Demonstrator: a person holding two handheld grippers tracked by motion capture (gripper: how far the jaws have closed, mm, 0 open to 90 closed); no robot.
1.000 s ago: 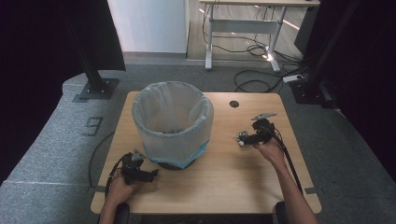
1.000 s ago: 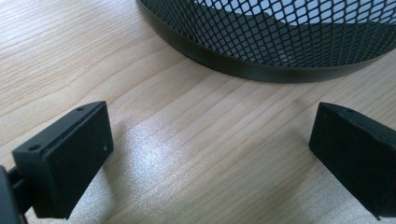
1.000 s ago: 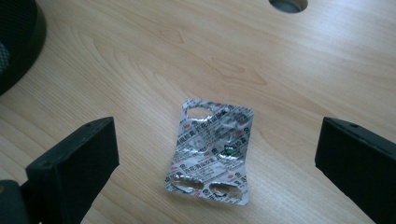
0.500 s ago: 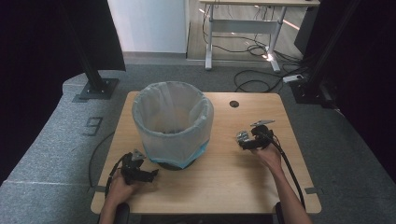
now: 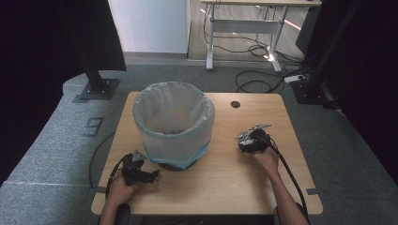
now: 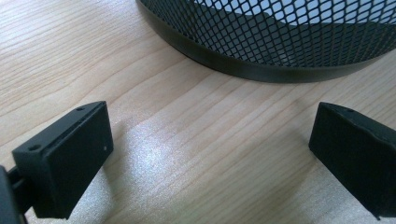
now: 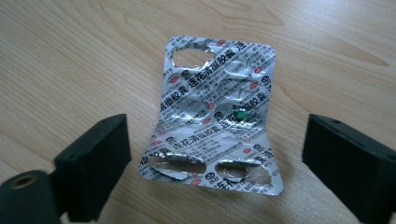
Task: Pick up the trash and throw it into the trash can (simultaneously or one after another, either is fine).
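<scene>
**On the worktop: both grippers spread, foil pack between the right jaws**

At 3 o'clock from the lined mesh bin (image 5: 173, 124), the right gripper (image 7: 224, 163) rests low on the wooden worktop (image 5: 225, 178), jaws spread wide. Between them, touching neither, lies a crumpled silver blister pack (image 7: 217, 119) with torn pockets. At the bin's 7 o'clock, the left gripper (image 6: 205, 154) is likewise spread, empty, its jaws facing the bin's black base.

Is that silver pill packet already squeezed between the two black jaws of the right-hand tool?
No, the pill packet lies bent on the wooden table, and the right gripper stands wide open with a jaw clear of it on either side.
</scene>
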